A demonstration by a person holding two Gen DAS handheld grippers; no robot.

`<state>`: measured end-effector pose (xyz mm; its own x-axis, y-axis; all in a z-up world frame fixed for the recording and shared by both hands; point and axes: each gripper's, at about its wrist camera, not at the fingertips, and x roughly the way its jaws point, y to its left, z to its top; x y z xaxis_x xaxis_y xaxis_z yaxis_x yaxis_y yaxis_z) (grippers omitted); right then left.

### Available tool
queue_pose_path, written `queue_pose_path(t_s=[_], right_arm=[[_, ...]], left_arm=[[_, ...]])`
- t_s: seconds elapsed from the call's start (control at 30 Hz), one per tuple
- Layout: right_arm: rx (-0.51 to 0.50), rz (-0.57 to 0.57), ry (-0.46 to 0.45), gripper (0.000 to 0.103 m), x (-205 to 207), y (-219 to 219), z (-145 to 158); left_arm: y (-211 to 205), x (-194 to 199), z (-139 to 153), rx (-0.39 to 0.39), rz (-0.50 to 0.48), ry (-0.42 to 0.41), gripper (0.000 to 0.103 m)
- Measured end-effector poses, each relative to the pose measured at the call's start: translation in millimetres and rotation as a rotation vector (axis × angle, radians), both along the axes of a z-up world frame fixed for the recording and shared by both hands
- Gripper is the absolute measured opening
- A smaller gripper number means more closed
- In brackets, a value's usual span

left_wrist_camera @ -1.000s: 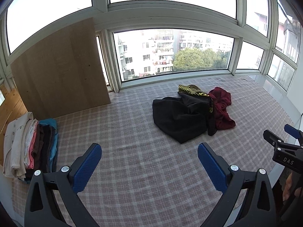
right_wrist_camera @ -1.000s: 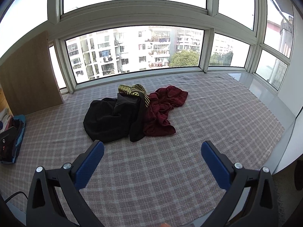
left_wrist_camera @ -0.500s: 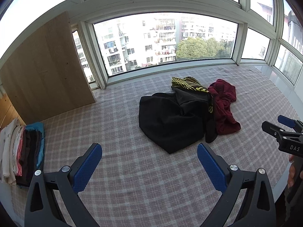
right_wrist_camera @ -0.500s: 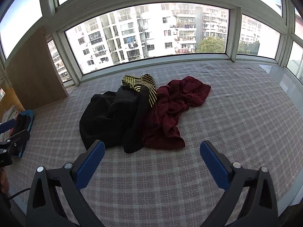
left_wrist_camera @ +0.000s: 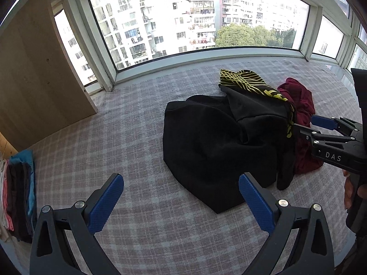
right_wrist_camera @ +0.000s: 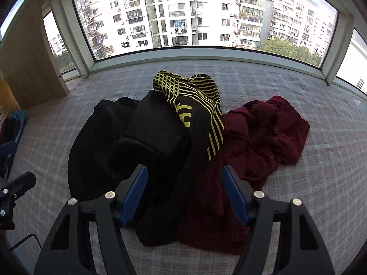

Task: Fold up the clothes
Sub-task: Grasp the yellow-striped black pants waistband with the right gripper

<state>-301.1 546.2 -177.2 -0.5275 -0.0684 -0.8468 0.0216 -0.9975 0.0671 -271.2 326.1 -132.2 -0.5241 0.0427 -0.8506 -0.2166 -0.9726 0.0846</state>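
Observation:
A heap of unfolded clothes lies on the checked mat (left_wrist_camera: 128, 142): a large black garment (left_wrist_camera: 206, 142), a black top with yellow stripes (left_wrist_camera: 247, 84) and a dark red garment (left_wrist_camera: 300, 105). In the right wrist view the black garment (right_wrist_camera: 119, 142), the striped top (right_wrist_camera: 195, 100) and the red garment (right_wrist_camera: 259, 135) fill the middle. My left gripper (left_wrist_camera: 181, 197) is open and empty over the mat, short of the black garment's near corner. My right gripper (right_wrist_camera: 184, 190) is open, partly narrowed, with its jaws over the near edge of the black and red garments. It also shows in the left wrist view (left_wrist_camera: 307, 123).
A stack of folded clothes (left_wrist_camera: 18, 194) lies at the mat's left edge. A wooden panel (left_wrist_camera: 39, 68) stands at the back left. Window frames (left_wrist_camera: 206, 52) border the mat's far side. The left gripper's tip (right_wrist_camera: 16, 185) shows at the left of the right wrist view.
Both grippers have moved forward and down toward the heap. The right gripper's jaws have narrowed and now hang over the garments' near edge.

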Motion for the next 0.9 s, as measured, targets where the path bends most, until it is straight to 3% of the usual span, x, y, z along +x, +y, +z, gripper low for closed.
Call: queue_pose_path(t_s=[0.03,0.07,0.1,0.2,0.43,0.7,0.9], right_arm=[[-0.014,0.004,-0.025,0.053,-7,1,-6],[-0.033,0.01,-0.053,0.022,-14,3,-13],[-0.063,0.012,-0.079,0.011,-18,6,-18],[-0.128,0.019,-0.098,0.009,-21,12,-20],[-0.124,0.027,-0.027,0.006,2,9,24],[-0.078,0.022,0.011,0.006,34,1,55],[-0.112,-0.005,0.105,0.003,70,6,95]], left_arm=[[-1,-4,-4,0.003,0.004,-0.007,0.101],[-2,-8,-9,0.004,0.008,-0.014,0.101],[-3,-11,-12,0.004,0.011,-0.02,0.101],[-9,-20,-21,0.005,0.021,-0.035,0.101],[-26,-26,-29,0.031,0.046,-0.049,0.101],[-22,-14,-16,0.011,0.003,-0.015,0.101],[-17,1,4,0.013,-0.015,0.035,0.101]])
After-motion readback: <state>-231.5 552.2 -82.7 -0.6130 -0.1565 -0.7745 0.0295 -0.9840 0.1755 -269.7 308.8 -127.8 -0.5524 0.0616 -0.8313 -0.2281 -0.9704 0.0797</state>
